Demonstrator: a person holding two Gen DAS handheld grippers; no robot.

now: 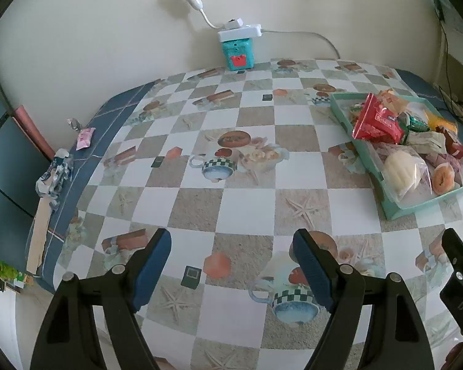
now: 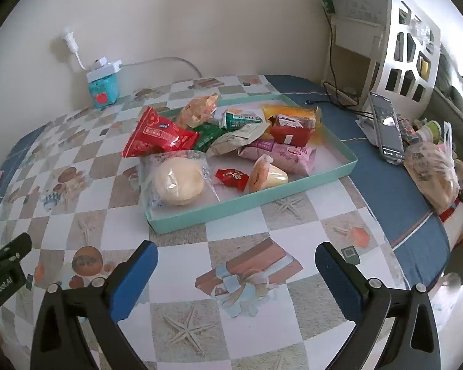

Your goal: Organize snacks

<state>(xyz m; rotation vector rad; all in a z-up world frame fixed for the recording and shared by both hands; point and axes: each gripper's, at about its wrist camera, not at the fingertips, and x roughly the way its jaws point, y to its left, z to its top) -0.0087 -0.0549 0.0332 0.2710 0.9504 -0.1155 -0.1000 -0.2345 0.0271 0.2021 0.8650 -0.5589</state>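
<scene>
Both the left gripper [image 1: 231,265] and right gripper [image 2: 236,274] hover with jaws wide and empty over a checkered tablecloth [image 2: 262,314], while wrapped snacks, among them a red packet [image 2: 157,135] and a bagged bun [image 2: 176,182], fill a teal tray [image 2: 231,206] ahead of the right gripper.

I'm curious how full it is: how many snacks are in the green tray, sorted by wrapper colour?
Red packets: 3
Green packets: 2
Yellow or orange packets: 2
Pink packet: 1
Beige packet: 1
Clear-wrapped baked goods: 2
Total: 11 visible in the tray; any underneath are hidden.
</scene>
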